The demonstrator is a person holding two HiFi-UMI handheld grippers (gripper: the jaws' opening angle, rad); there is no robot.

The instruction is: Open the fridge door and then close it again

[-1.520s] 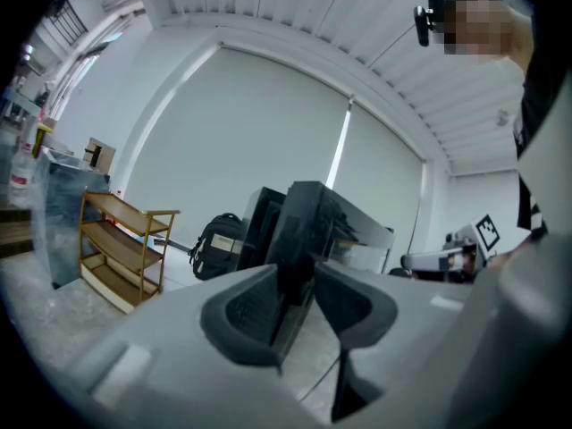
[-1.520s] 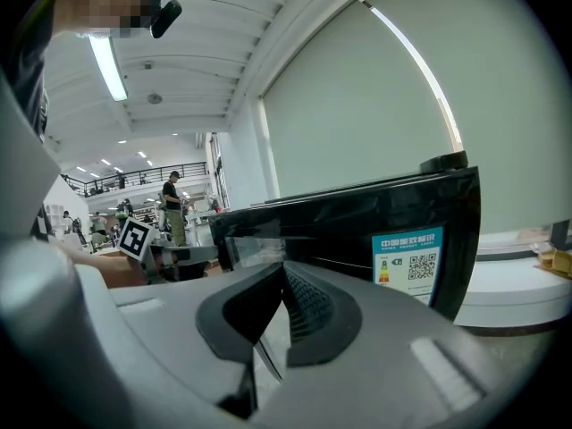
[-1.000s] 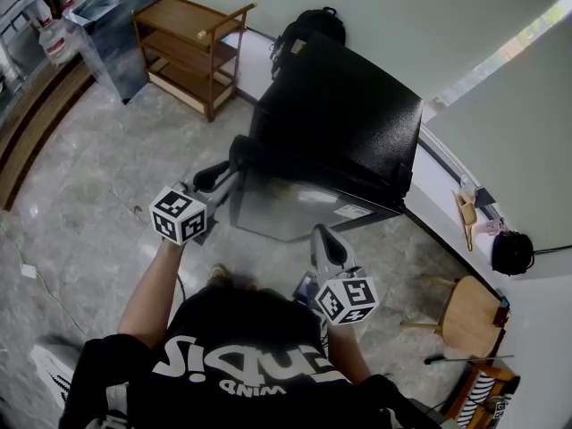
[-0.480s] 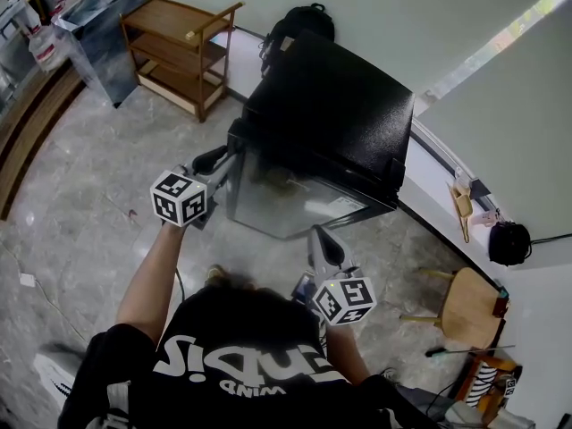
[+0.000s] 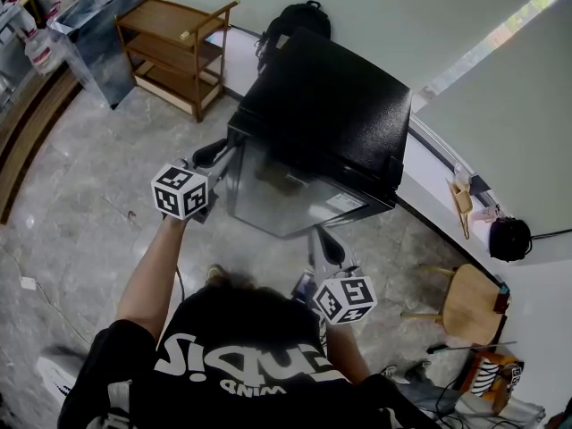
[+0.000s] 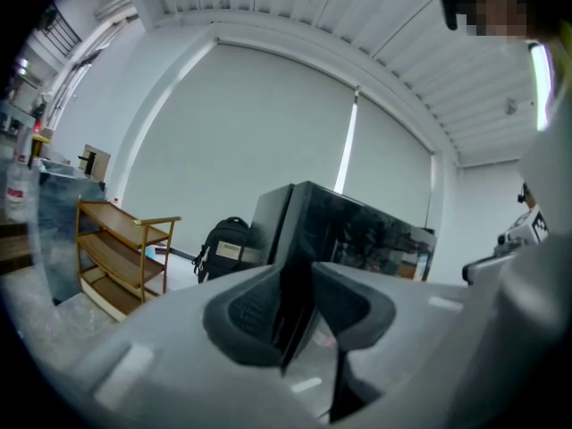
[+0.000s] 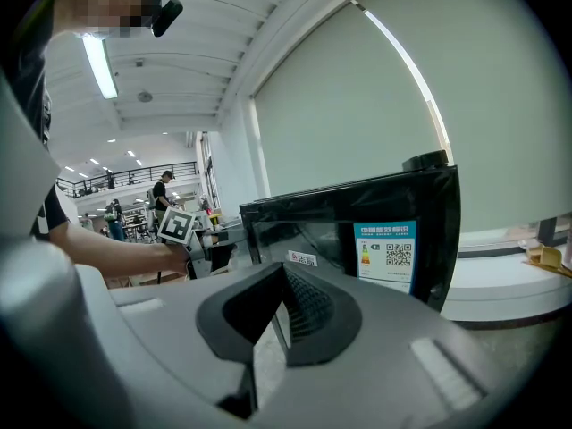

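Fridge door (image 5: 286, 195) faces you, lying almost flat against the black fridge (image 5: 331, 114); whether a gap remains cannot be told. Your right gripper (image 5: 321, 237) hangs just short of it, jaws together on nothing. Your left gripper (image 5: 221, 156) is clamped on the door's left edge. Beyond stand a wooden shelf (image 5: 174, 52) and a backpack (image 5: 290, 25).

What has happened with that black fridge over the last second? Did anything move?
The left gripper, clamped on the free edge of the glass fridge door, has swung it in toward the fridge body, so the gap has narrowed. Nothing was taken hold of or let go. The right gripper stays in front of the door, jaws together and empty, as before.
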